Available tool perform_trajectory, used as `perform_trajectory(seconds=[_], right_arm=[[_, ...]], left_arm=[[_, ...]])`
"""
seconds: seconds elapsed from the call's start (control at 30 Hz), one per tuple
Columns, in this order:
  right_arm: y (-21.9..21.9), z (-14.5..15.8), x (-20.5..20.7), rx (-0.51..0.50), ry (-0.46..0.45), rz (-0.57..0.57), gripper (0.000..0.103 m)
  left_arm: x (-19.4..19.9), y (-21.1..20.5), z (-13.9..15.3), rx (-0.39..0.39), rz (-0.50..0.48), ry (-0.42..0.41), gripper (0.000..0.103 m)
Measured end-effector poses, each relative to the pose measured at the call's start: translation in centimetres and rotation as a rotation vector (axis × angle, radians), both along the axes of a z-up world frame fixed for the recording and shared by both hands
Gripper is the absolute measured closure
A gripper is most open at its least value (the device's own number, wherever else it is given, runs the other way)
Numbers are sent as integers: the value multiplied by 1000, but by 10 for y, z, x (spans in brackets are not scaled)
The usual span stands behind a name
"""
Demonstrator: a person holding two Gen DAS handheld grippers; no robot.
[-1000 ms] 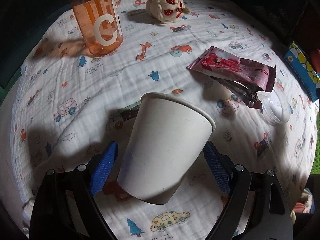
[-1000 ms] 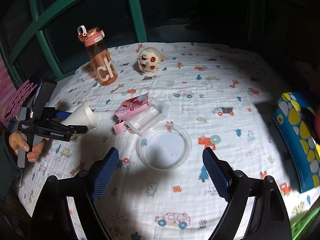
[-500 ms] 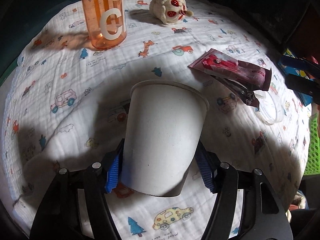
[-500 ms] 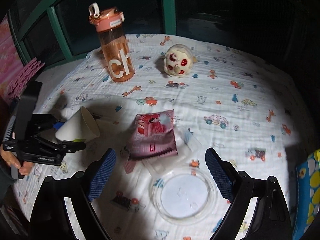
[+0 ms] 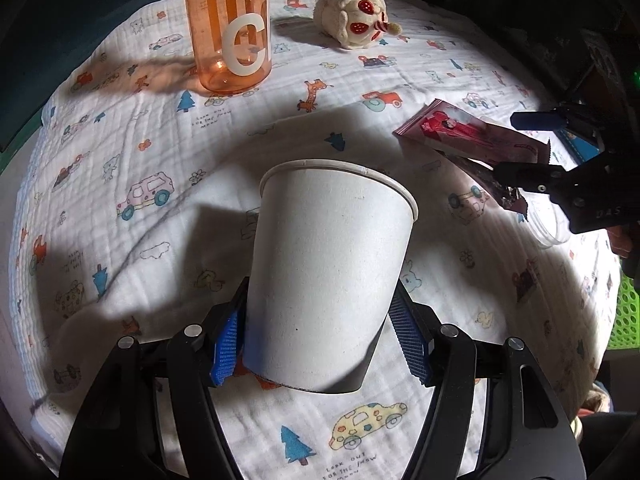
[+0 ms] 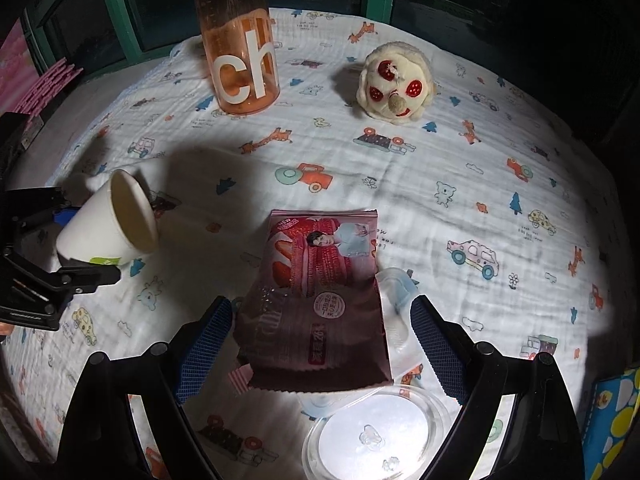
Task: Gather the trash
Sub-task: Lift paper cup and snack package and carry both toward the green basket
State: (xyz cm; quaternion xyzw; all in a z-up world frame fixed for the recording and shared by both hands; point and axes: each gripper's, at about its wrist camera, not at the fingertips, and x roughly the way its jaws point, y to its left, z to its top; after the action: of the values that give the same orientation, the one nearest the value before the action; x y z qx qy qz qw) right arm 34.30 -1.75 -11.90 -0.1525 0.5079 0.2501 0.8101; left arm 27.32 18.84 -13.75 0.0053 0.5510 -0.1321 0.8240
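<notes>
A white paper cup lies tilted on the printed cloth, mouth away from me. My left gripper is shut on the cup near its base, blue pads against both sides. It shows at the left in the right wrist view. A pink snack wrapper lies between the open fingers of my right gripper, on a clear plastic tray. The wrapper also shows at the right in the left wrist view, with the right gripper over it.
An orange water bottle and a cream plush toy stand at the back of the cloth-covered table. A clear round lid lies just below the wrapper. A blue and yellow box and a green basket sit at the right.
My left gripper has closed onto the paper cup. My right gripper has moved forward and down so that the wrapper now lies between its open fingers.
</notes>
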Motion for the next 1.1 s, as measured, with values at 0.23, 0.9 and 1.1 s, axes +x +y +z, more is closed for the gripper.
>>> perform_trajectory(seconds=[0.23,0.9,1.1], right_arm=[[-2,-9,9,8,35,-29,27],[-36,11,-15,166,12,-104,45],[-54,31,-48,240,-19,-143,45]], left_arm=[[1,-5,6,-17,-20,-4,26],[13,-14,-9,-7,23,23,34],[0,-13,9,-39,34,-14,35]])
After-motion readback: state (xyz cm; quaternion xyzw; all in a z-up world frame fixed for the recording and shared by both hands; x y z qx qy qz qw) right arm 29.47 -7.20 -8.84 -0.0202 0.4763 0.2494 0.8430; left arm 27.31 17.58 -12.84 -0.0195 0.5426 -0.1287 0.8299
